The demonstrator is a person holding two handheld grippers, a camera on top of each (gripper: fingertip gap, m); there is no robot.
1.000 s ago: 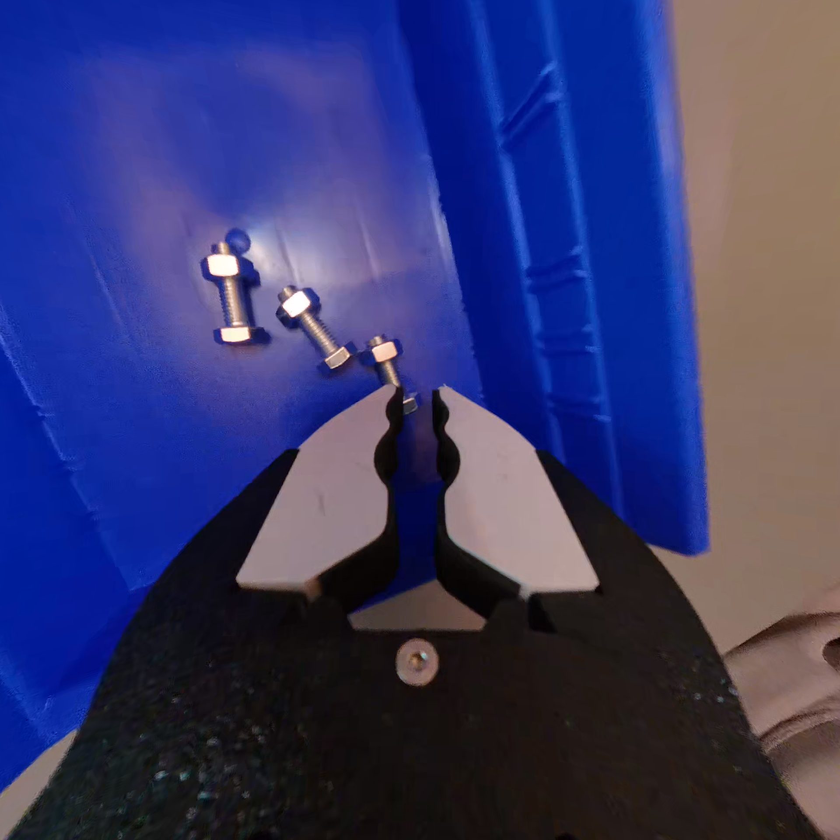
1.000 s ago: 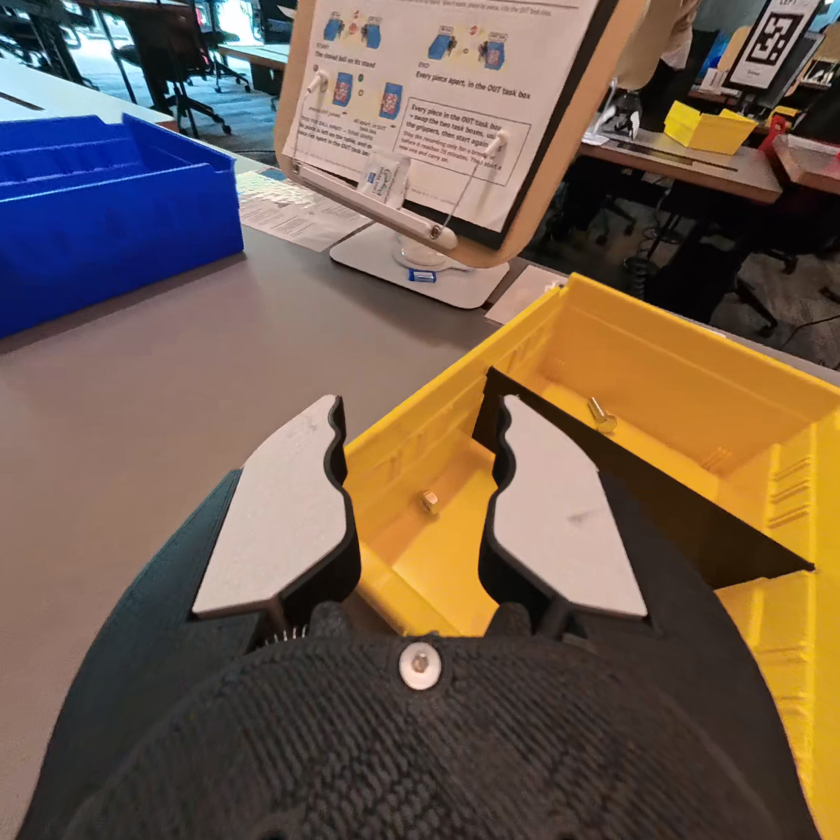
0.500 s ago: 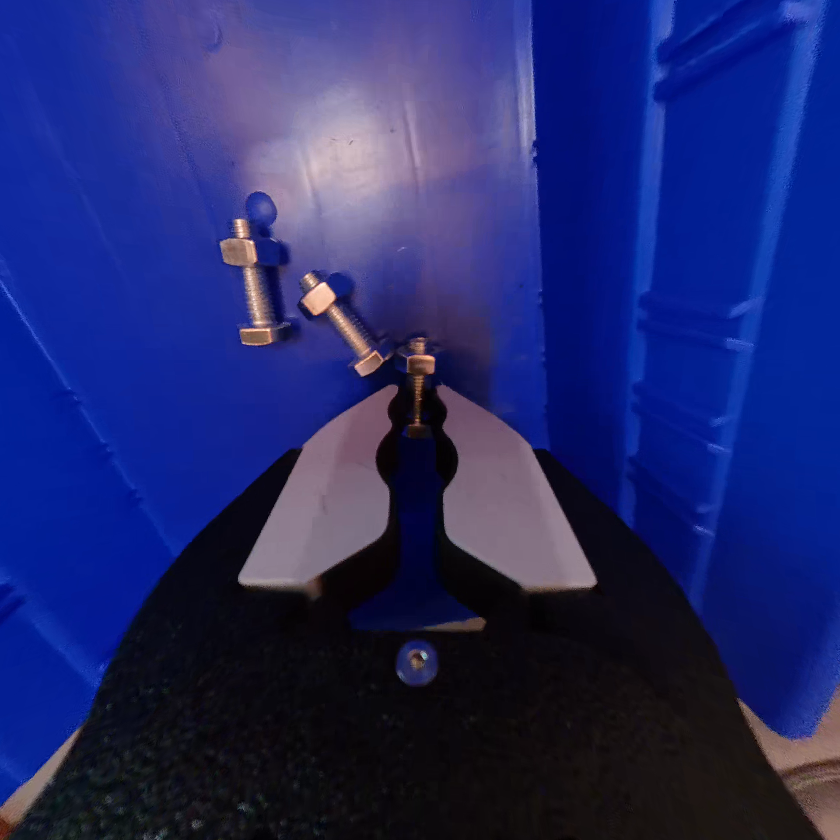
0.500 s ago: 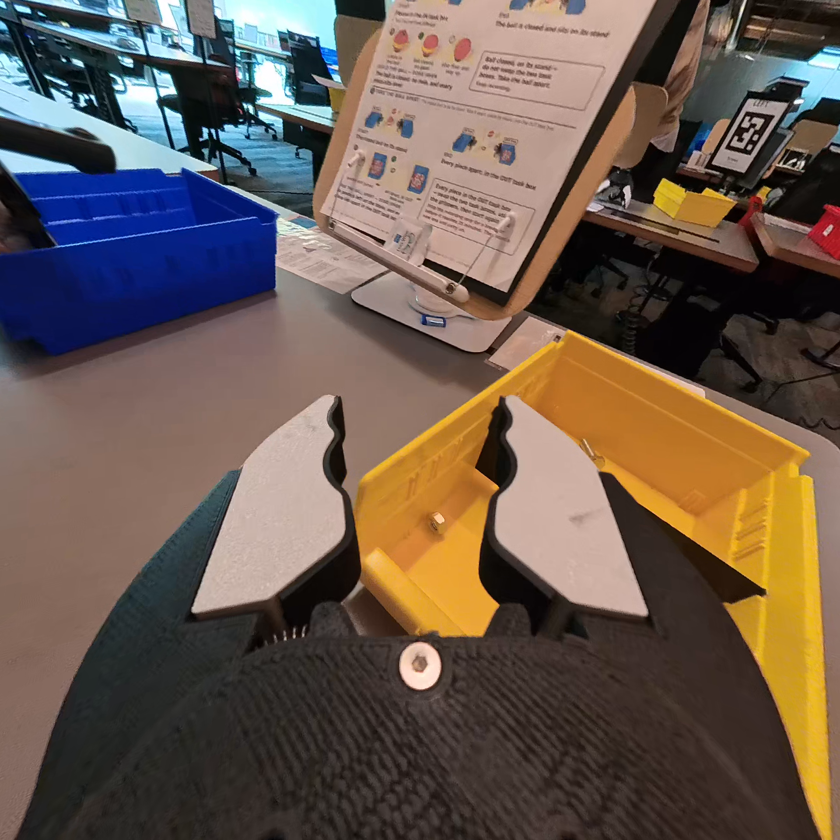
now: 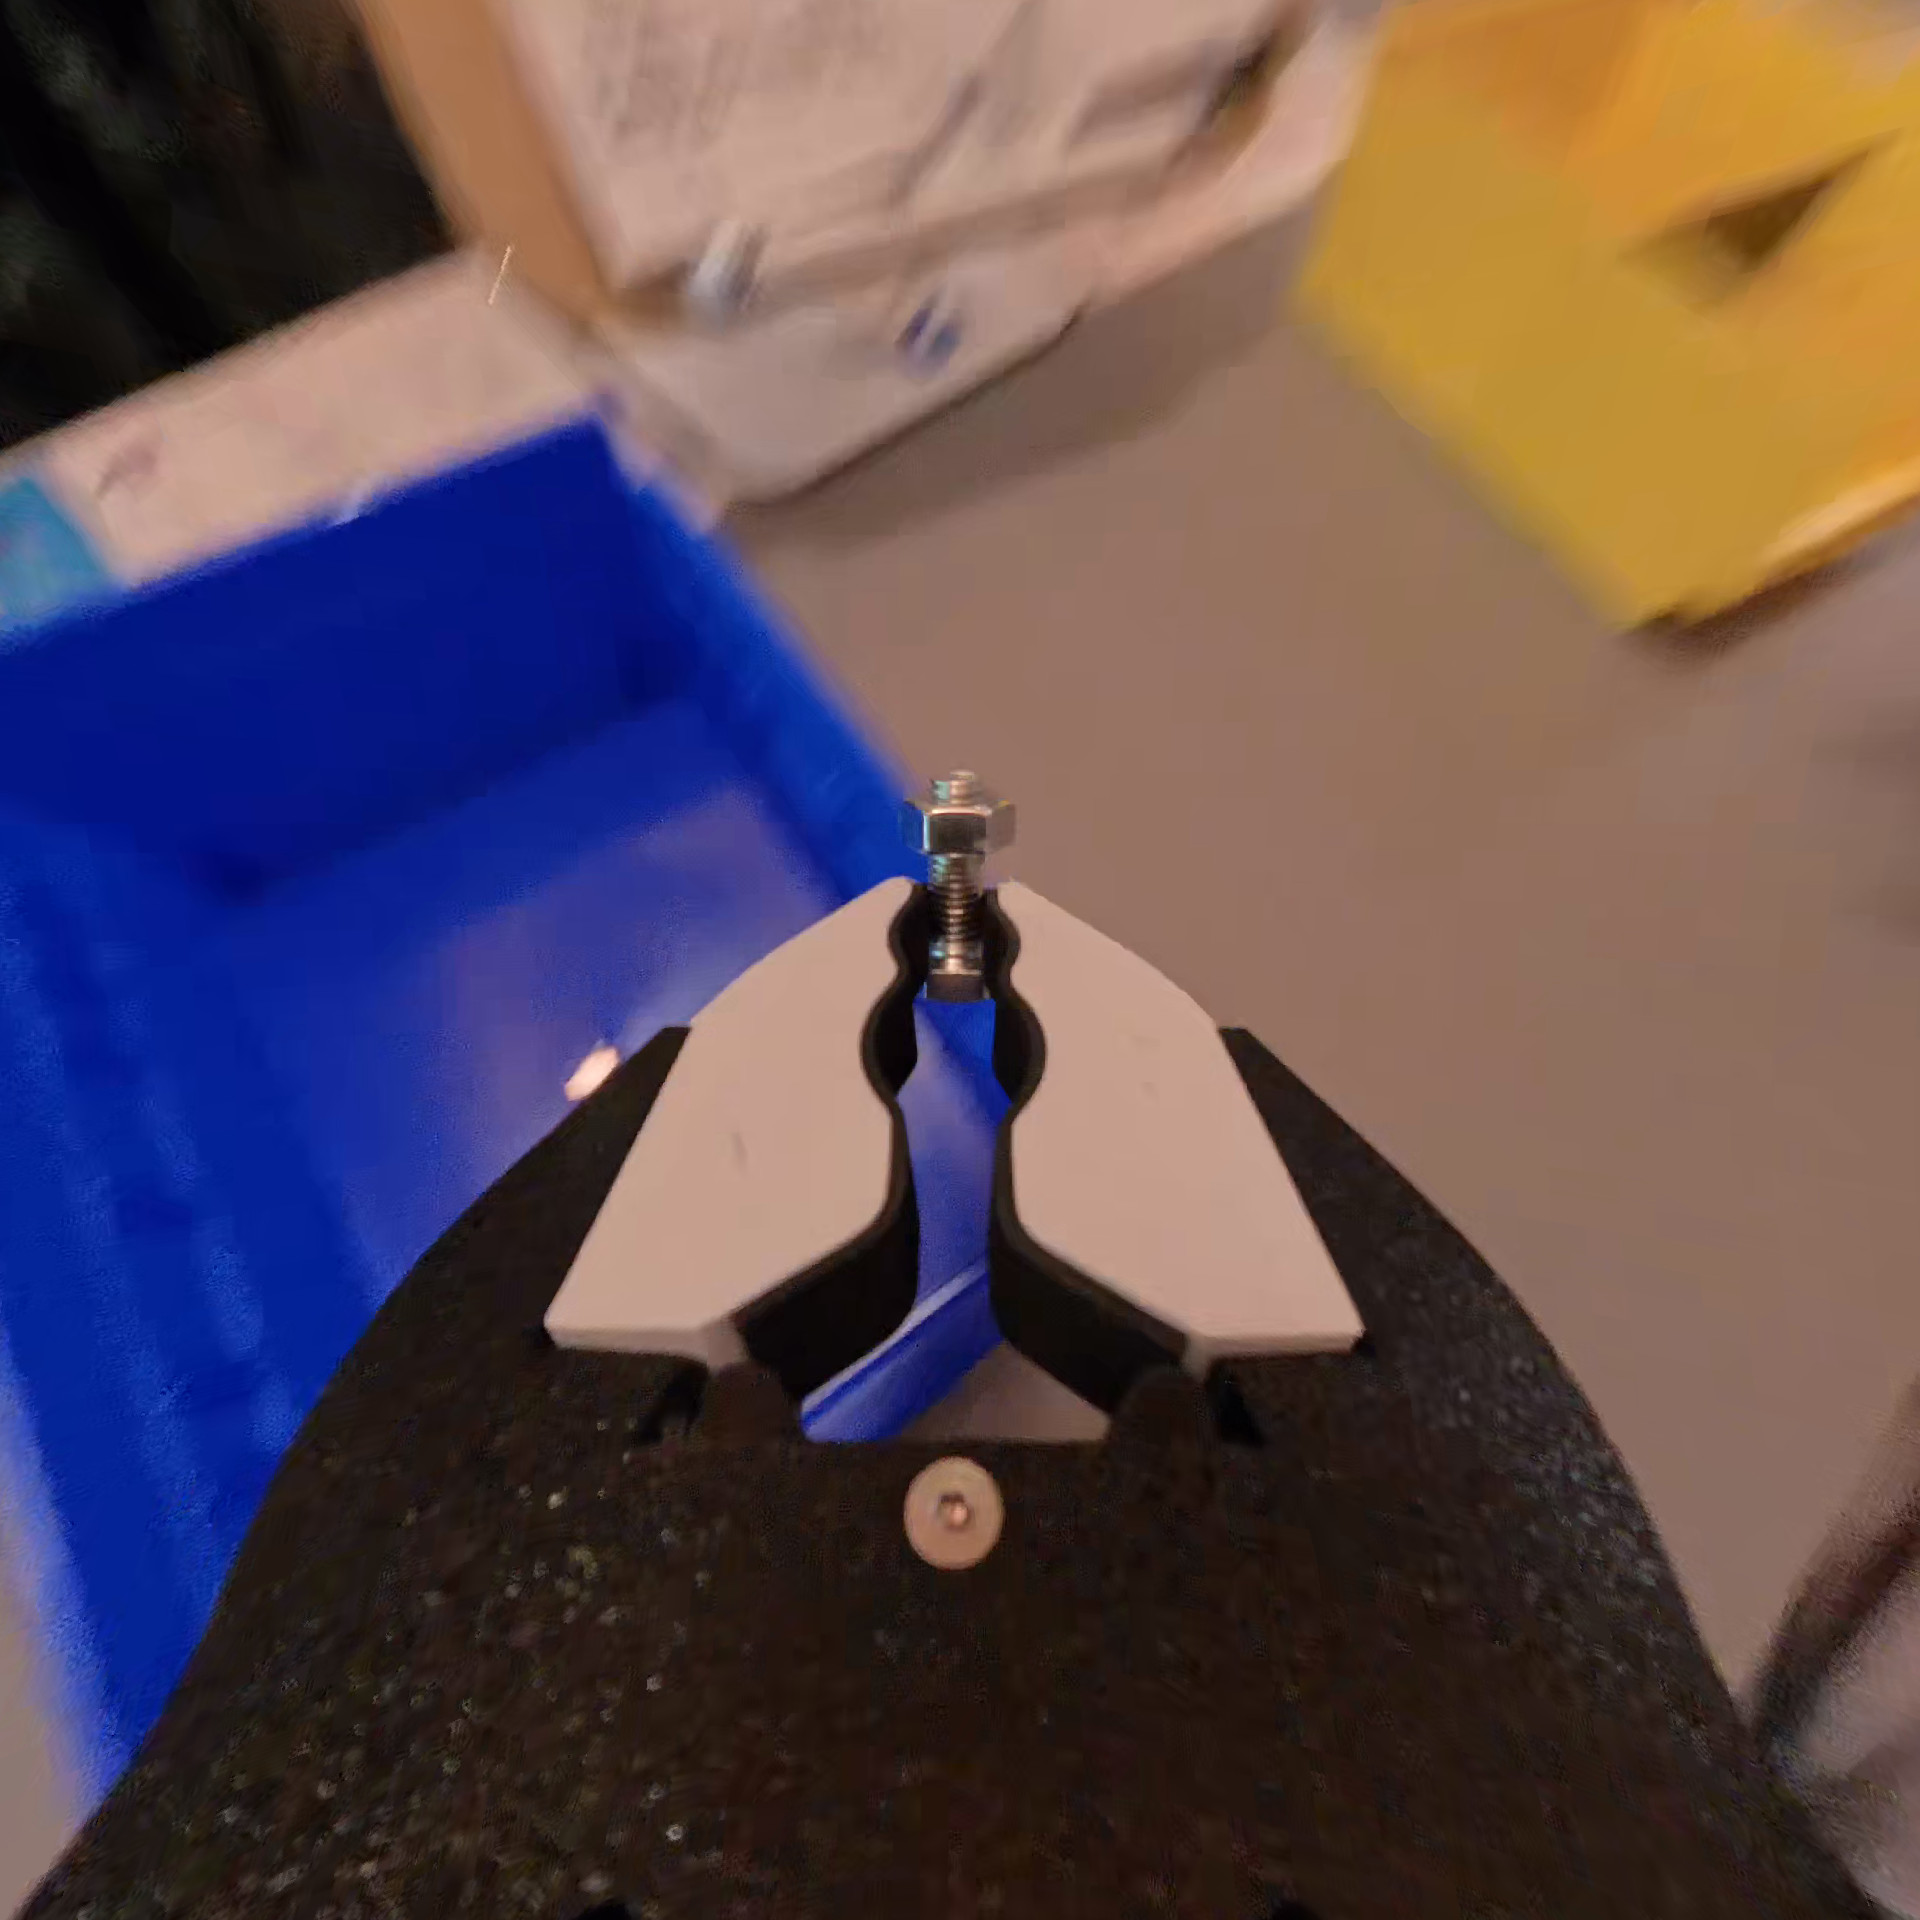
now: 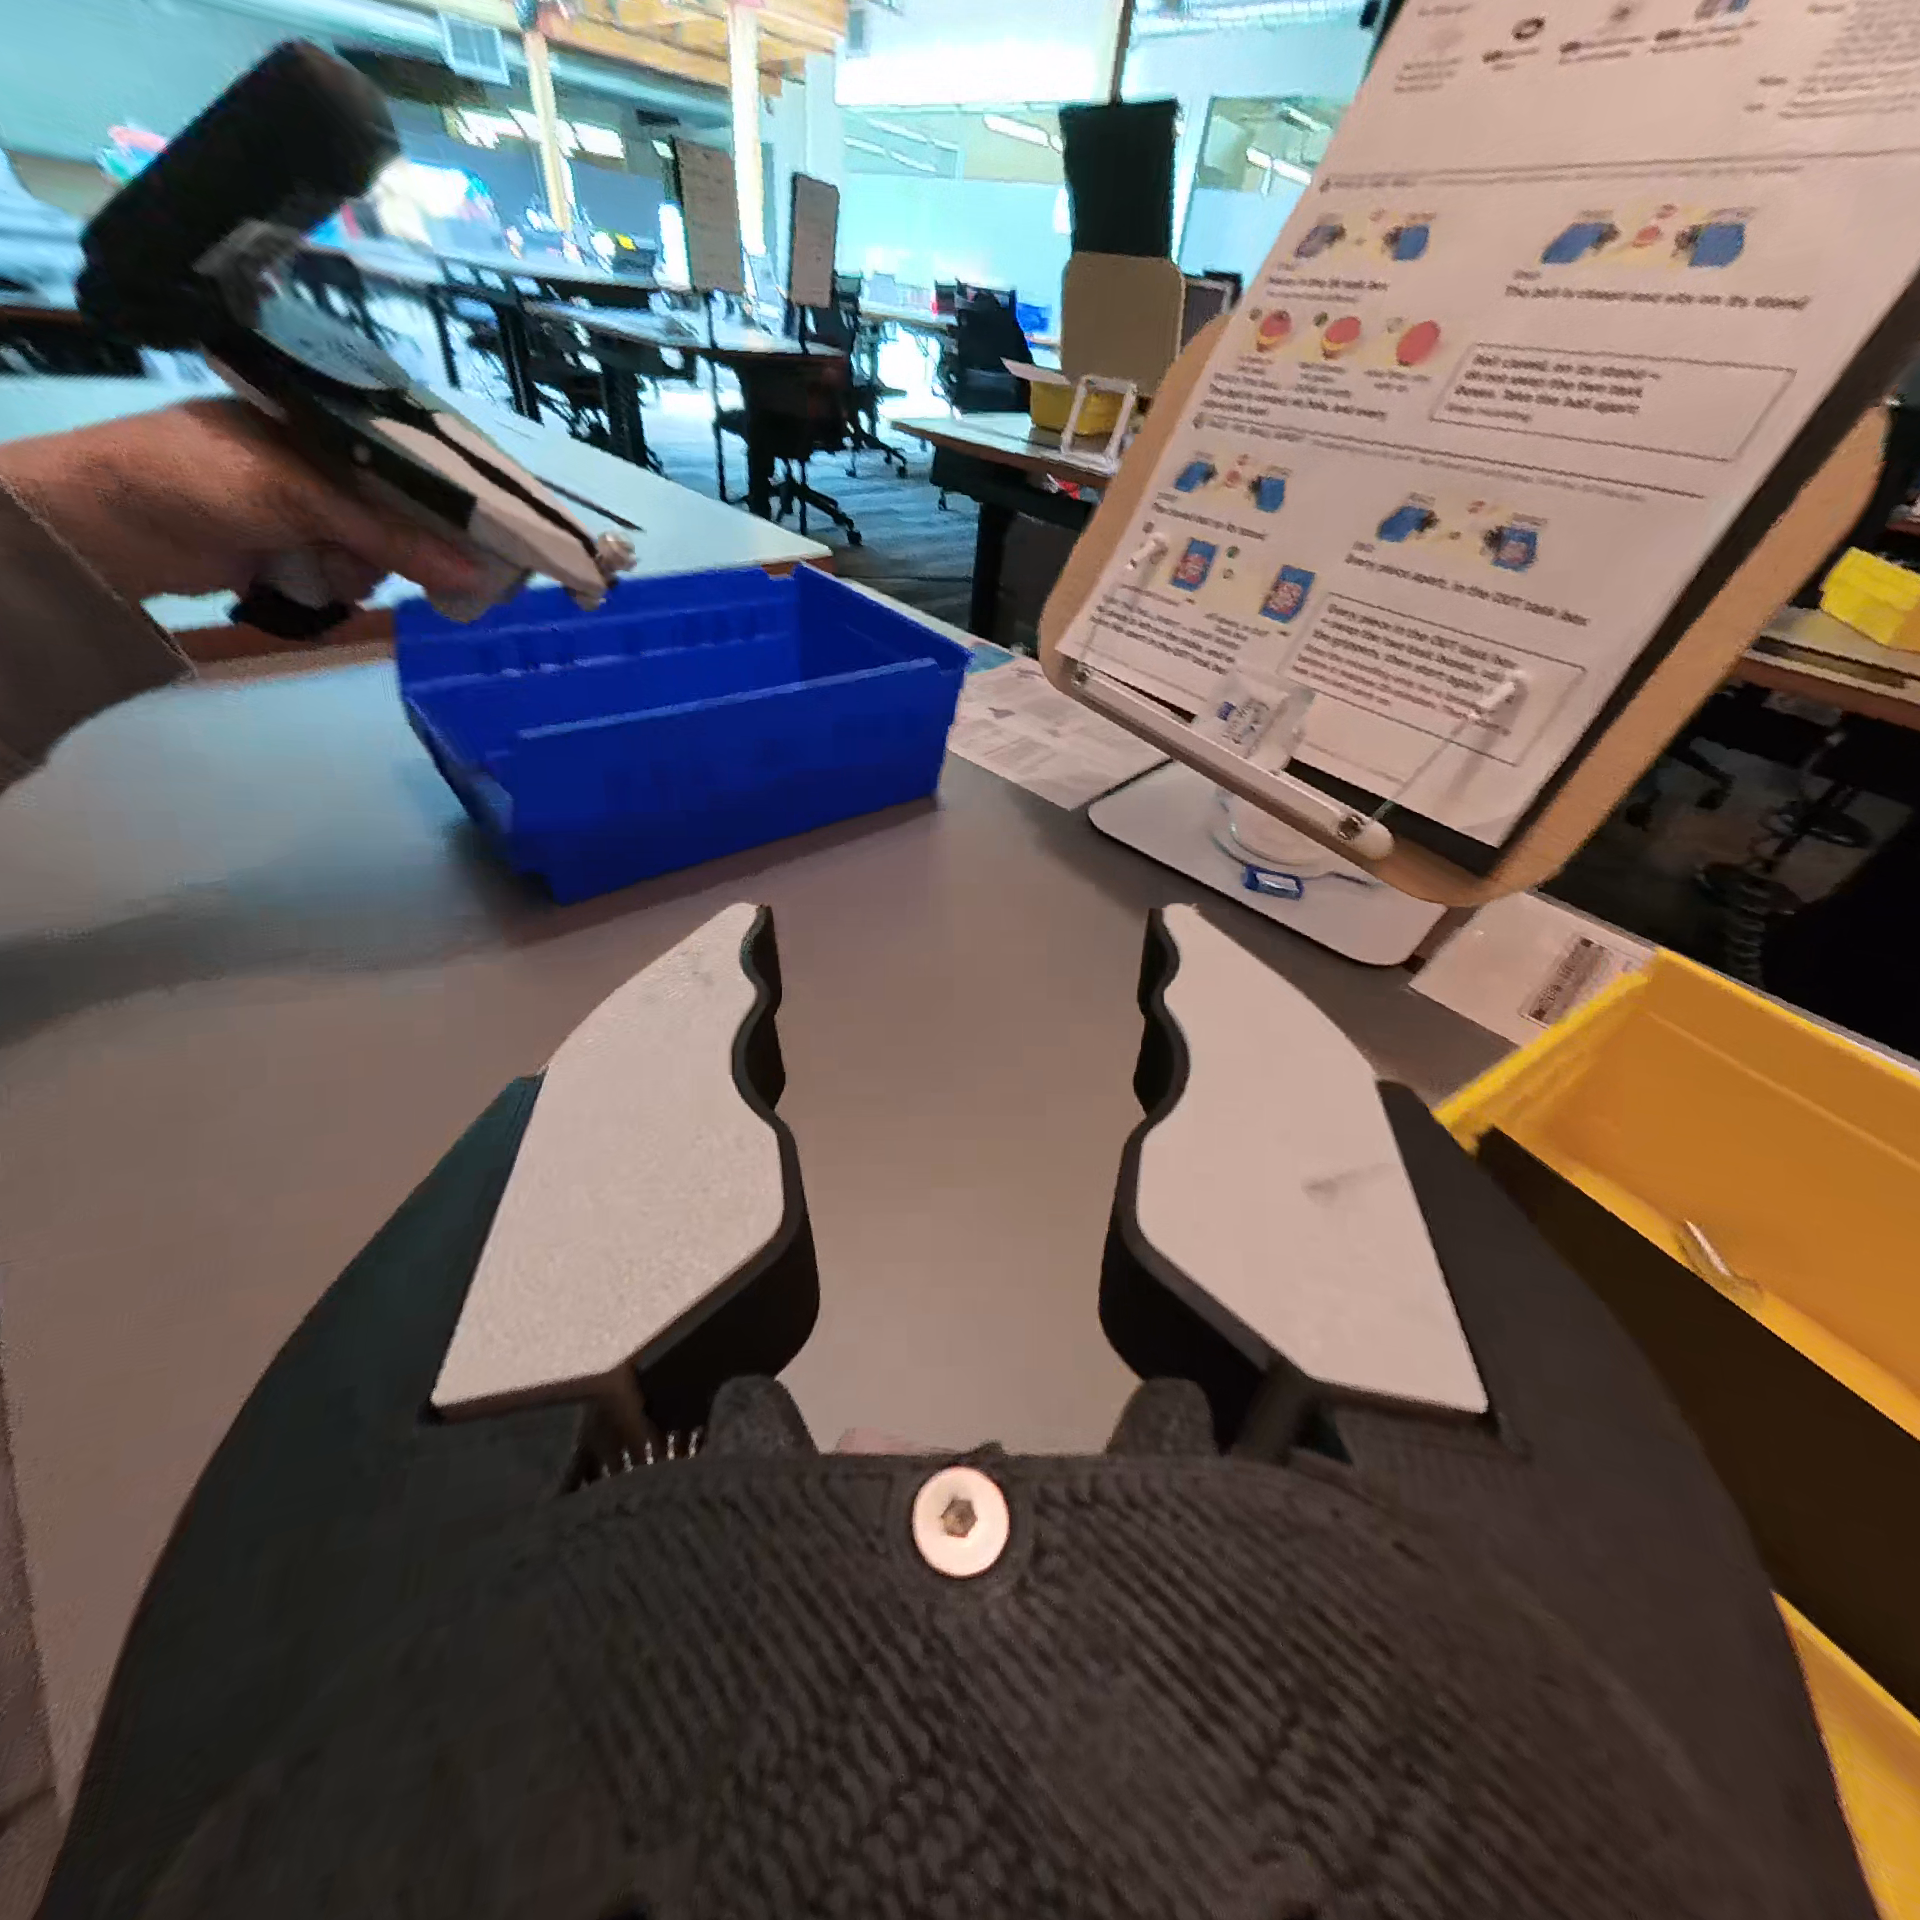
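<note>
Left gripper [image 5: 956, 914] clamped on a silver bolt with nut [image 5: 958, 831], pads pressing its threaded shank, held above the right edge of the blue bin [image 5: 364, 831]. Right gripper [image 6: 956, 997] jaws wide apart, nothing between them, over the grey table [image 6: 956, 1143]; yellow bin [image 6: 1714, 1164] to its right.

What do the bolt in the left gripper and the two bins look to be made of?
Bolt with nut, clamped in the left gripper: bright silvery metal, probably plated steel, with shiny threads and glinting hex faces. Blue bin and yellow bin: glossy moulded plastic by their uniform colour, soft sheen and ribbed walls.
</note>
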